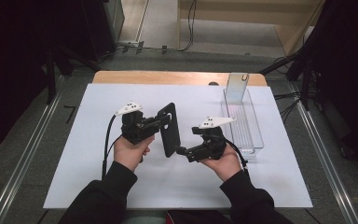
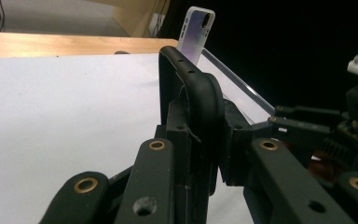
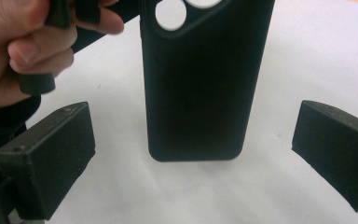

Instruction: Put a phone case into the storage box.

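A black phone case with round camera holes is held on edge above the white sheet. My left gripper is shut on its upper end; in the left gripper view both jaws press on the case from either side. My right gripper stands open at the case's lower end. In the right gripper view its two pads sit wide apart to the left and right of the case, touching nothing. The hand that holds the left gripper shows at the upper left of that view.
A clear plastic tray lies at the right of the white sheet, with a pale phone case standing upright at its far end. The wooden table edge runs behind. Metal rails and cables flank the table.
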### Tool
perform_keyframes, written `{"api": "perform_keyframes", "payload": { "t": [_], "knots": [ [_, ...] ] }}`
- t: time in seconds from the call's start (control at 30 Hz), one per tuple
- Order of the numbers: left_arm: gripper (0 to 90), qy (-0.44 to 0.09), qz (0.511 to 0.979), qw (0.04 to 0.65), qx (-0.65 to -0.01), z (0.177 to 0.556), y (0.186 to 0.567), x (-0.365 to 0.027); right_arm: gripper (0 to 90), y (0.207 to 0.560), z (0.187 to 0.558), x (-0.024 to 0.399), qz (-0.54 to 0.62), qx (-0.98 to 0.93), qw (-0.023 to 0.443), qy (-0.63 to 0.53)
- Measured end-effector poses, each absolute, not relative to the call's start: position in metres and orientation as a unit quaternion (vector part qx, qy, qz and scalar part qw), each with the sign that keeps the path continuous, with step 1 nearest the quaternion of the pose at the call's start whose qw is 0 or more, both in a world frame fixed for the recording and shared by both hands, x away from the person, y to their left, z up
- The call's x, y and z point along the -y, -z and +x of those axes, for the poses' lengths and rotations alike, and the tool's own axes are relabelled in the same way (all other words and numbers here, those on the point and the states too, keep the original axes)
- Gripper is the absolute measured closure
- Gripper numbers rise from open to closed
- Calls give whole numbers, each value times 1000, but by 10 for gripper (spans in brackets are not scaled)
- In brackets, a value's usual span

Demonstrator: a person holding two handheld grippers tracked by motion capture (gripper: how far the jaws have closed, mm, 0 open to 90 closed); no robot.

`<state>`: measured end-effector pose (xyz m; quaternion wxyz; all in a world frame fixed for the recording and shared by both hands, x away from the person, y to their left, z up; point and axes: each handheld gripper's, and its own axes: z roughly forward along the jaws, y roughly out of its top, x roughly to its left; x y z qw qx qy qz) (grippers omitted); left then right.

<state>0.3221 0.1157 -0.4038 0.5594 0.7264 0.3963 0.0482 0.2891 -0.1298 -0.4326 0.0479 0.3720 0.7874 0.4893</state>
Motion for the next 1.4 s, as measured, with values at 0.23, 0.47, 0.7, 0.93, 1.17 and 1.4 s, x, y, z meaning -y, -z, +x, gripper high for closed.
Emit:
{"api": "perform_keyframes", "payload": {
  "t": [0.23, 0.47, 0.7, 0.93, 1.17, 1.4],
  "knots": [
    [776, -55, 726, 566, -386, 315, 405, -114, 0, 429, 291, 126, 382, -780, 71, -489],
    [776, -45, 725, 570, -384, 309, 404, -112, 0, 427, 294, 123, 389, -775, 70, -494],
    [776, -33, 728, 569, -382, 303, 404, -108, 0, 428, 295, 116, 388, -778, 70, -490],
    [776, -25, 735, 567, -371, 297, 405, -100, 0, 429, 297, 112, 386, -776, 68, -494],
    [775, -17, 736, 567, -368, 293, 406, -95, 0, 430, 298, 110, 389, -775, 70, -492],
    [772, -12, 735, 566, -372, 294, 407, -96, 107, 432, 296, 110, 387, -774, 68, -497]
  ]
}}
